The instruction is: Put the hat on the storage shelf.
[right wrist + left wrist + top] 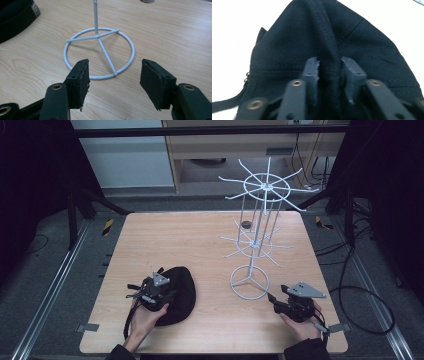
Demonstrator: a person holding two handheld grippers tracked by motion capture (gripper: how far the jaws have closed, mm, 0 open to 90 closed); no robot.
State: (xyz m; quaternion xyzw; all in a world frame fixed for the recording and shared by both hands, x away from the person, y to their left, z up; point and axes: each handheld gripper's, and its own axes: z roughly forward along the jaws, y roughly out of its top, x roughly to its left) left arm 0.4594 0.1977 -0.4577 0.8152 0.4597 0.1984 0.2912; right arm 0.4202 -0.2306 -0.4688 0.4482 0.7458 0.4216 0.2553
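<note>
A black fabric cap (179, 292) lies on the wooden table (200, 240) at the front left. My left gripper (167, 296) sits on its left side. In the left gripper view, the left gripper (329, 66) has both pads pressed on a raised fold of the cap (324, 37). A white wire display stand (255, 240) with spoke-like hooks rises right of centre. My right gripper (274, 299) rests low by the stand's round base ring (132, 51). In the right gripper view, the right gripper (115, 62) is open with nothing between its pads. The cap's edge (15, 17) lies far left.
A small dark round object (245, 224) lies on the table behind the stand's pole. The stand's upper hooks (267, 185) spread wide above the table's far right part. Metal rails and cables run along the floor on both sides.
</note>
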